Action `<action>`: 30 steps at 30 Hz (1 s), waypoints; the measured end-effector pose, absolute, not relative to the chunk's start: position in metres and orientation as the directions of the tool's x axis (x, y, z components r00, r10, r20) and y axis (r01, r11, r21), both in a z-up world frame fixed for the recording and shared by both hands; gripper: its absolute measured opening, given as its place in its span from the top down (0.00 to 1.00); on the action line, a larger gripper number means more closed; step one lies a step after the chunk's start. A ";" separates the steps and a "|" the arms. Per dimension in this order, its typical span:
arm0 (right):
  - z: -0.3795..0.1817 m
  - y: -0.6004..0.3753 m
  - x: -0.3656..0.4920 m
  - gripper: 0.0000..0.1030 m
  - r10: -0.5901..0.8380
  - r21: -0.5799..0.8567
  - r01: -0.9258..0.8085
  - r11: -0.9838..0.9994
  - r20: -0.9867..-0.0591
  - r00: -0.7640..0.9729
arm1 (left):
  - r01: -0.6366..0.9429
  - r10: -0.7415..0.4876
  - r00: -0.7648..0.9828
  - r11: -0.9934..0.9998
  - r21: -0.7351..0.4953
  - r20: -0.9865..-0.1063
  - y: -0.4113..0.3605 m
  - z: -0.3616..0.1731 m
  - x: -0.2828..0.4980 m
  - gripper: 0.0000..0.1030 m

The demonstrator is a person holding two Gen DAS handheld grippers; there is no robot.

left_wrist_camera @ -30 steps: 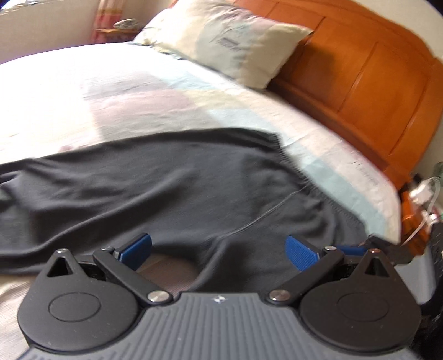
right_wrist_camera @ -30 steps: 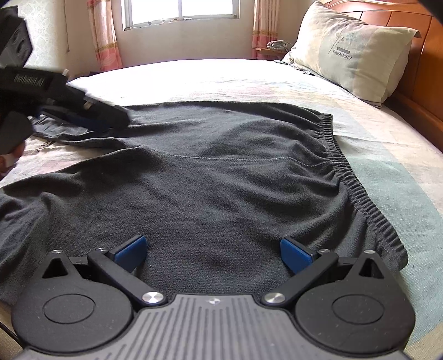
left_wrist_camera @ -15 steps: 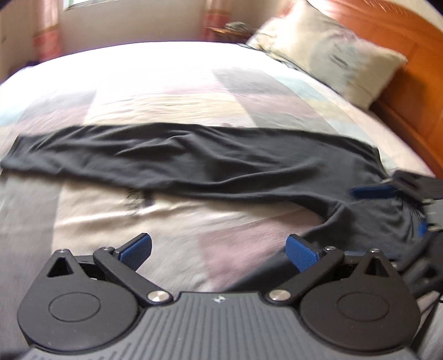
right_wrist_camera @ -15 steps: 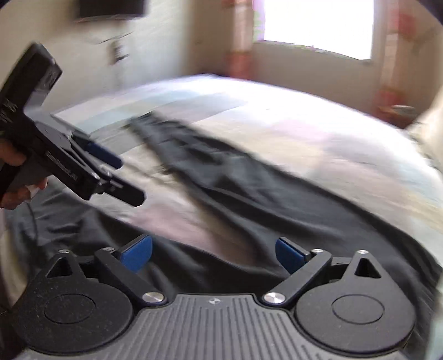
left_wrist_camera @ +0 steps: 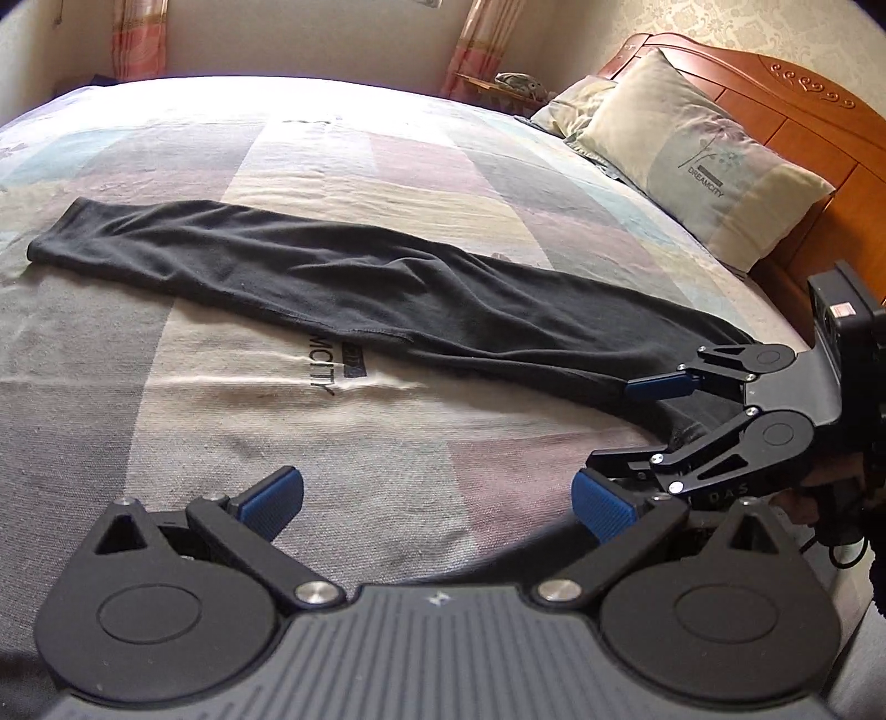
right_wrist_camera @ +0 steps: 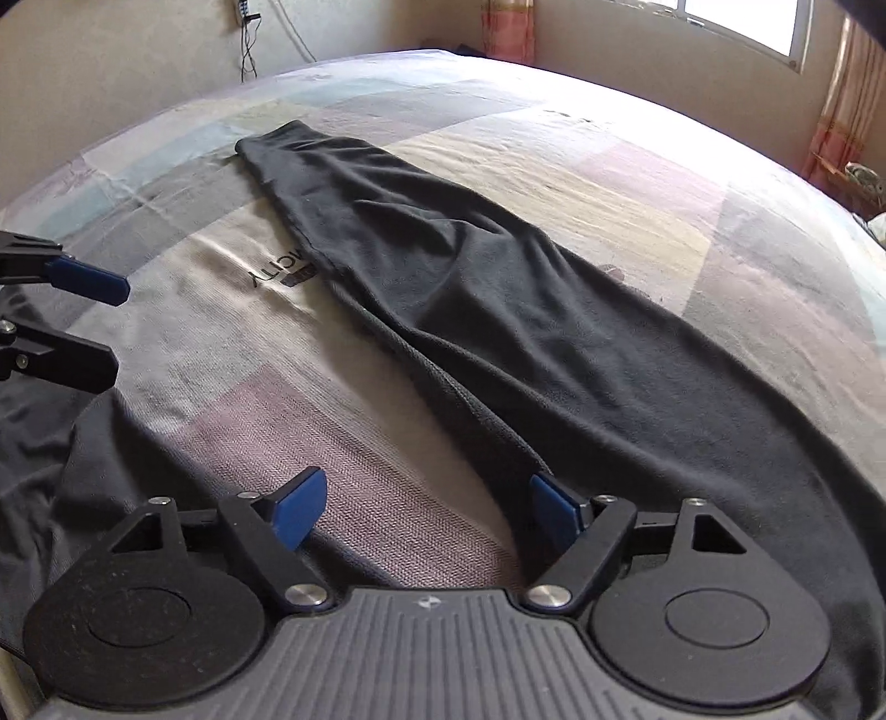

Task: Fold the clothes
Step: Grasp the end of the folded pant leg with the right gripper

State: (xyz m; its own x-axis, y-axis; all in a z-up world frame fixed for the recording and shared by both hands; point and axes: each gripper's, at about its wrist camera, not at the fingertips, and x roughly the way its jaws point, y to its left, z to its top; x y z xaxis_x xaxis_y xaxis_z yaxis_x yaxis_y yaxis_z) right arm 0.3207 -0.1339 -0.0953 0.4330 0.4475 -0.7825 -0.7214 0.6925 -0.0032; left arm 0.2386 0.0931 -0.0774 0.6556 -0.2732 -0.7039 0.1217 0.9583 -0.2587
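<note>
A pair of black trousers [left_wrist_camera: 387, 288] lies on the bed, one leg stretched flat from its cuff [left_wrist_camera: 55, 243] at the left toward the headboard side. My left gripper [left_wrist_camera: 437, 498] hovers open over bare bedspread in front of that leg, nothing between its fingers. My right gripper [left_wrist_camera: 626, 432] sits at the right, where the leg [right_wrist_camera: 498, 310] widens. In the right wrist view my right gripper [right_wrist_camera: 426, 507] has its jaws closing, still wide, with bedspread between them and the leg's inner edge beside the right fingertip [right_wrist_camera: 554, 509]. The left gripper [right_wrist_camera: 105, 321] shows at the left, above more dark cloth [right_wrist_camera: 55, 471].
A patchwork bedspread [left_wrist_camera: 360, 443] covers the whole bed. Two pillows [left_wrist_camera: 692, 160] lean on the orange wooden headboard [left_wrist_camera: 803, 127] at the far right. A bedside shelf [left_wrist_camera: 498, 86] and curtains stand behind; a window [right_wrist_camera: 736, 22] is at the far right.
Both cameras have swung from the trousers' waist area toward the outstretched leg. The right gripper's jaws have narrowed a little; the left gripper has stayed open.
</note>
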 end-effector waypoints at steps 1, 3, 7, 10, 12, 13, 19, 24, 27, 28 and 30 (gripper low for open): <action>-0.096 -0.134 0.321 0.18 0.441 -0.009 -0.721 0.693 -0.785 0.434 | 0.122 -0.273 0.655 0.958 -0.258 -0.705 0.093 -0.078 0.239 0.01; -0.099 -0.134 0.323 0.22 0.425 -0.023 -0.720 0.694 -0.794 0.435 | 0.122 -0.273 0.653 0.959 -0.257 -0.707 0.094 -0.080 0.240 0.01; -0.096 -0.138 0.328 0.42 0.402 -0.037 -0.706 0.708 -0.799 0.446 | 0.128 -0.279 0.654 0.957 -0.260 -0.703 0.096 -0.082 0.238 0.01; -0.096 -0.142 0.332 0.52 0.376 -0.062 -0.696 0.716 -0.805 0.459 | 0.123 -0.279 0.653 0.956 -0.264 -0.704 0.097 -0.083 0.238 0.01; -0.098 -0.143 0.332 0.53 0.352 -0.096 -0.697 0.710 -0.809 0.470 | 0.122 -0.281 0.651 0.955 -0.269 -0.705 0.098 -0.085 0.237 0.01; -0.099 -0.144 0.332 0.54 0.340 -0.113 -0.698 0.707 -0.811 0.476 | 0.122 -0.282 0.650 0.955 -0.270 -0.706 0.098 -0.085 0.237 0.01; -0.101 -0.138 0.325 0.91 0.267 -0.248 -0.696 0.673 -0.796 0.543 | 0.124 -0.281 0.645 0.956 -0.265 -0.711 0.096 -0.086 0.237 0.01; -0.099 -0.133 0.315 0.86 0.217 -0.357 -0.668 0.653 -0.757 0.616 | 0.123 -0.275 0.643 0.958 -0.258 -0.715 0.096 -0.086 0.235 0.01; -0.093 -0.128 0.299 0.84 0.214 -0.442 -0.666 0.601 -0.714 0.667 | 0.129 -0.281 0.643 0.957 -0.261 -0.712 0.096 -0.085 0.234 0.01; -0.091 -0.127 0.293 0.84 0.222 -0.460 -0.672 0.580 -0.704 0.674 | 0.128 -0.280 0.643 0.957 -0.260 -0.712 0.095 -0.085 0.234 0.01; -0.088 -0.124 0.283 0.84 0.254 -0.466 -0.701 0.540 -0.704 0.663 | 0.127 -0.278 0.643 0.957 -0.259 -0.713 0.095 -0.085 0.234 0.01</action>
State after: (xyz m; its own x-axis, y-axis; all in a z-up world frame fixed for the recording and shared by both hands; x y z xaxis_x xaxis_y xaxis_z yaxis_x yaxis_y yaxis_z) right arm 0.2827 -0.1245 -0.0882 0.6631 0.2540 -0.7041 -0.7013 0.5395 -0.4659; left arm 0.2344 0.0950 -0.0854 0.6431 -0.2784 -0.7134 0.1273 0.9575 -0.2589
